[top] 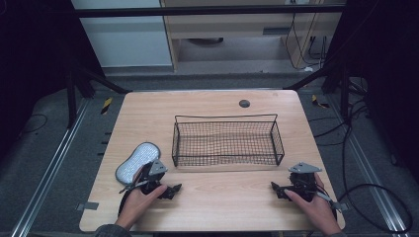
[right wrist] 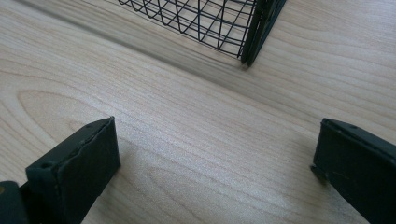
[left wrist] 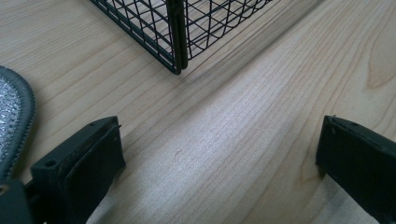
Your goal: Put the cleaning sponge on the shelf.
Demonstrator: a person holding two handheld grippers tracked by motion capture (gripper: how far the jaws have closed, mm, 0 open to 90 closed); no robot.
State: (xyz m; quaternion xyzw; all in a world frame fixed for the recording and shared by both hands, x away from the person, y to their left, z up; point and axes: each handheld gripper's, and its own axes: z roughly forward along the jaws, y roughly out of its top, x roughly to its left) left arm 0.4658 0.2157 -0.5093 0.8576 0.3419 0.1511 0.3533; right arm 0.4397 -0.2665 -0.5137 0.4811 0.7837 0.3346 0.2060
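Note:
A black wire basket (top: 227, 140) stands in the middle of the wooden table (top: 207, 197), with nothing in it. A grey oval pad with a silvery face (top: 137, 162) lies flat to its left. My left gripper (top: 174, 190) rests on the table just below that pad, pointing right, open with bare wood between its jaws. In the left gripper view the basket's near corner (left wrist: 177, 46) is ahead and the pad's edge (left wrist: 14, 116) is at the left. My right gripper (top: 274, 188) rests at the front right, pointing left, open; the basket's other corner (right wrist: 252, 42) shows ahead of it.
A dark round grommet (top: 244, 103) sits in the table near its far edge. Cables (top: 375, 197) trail on the floor to the right of the table. Metal frame posts and rails flank the table on both sides.

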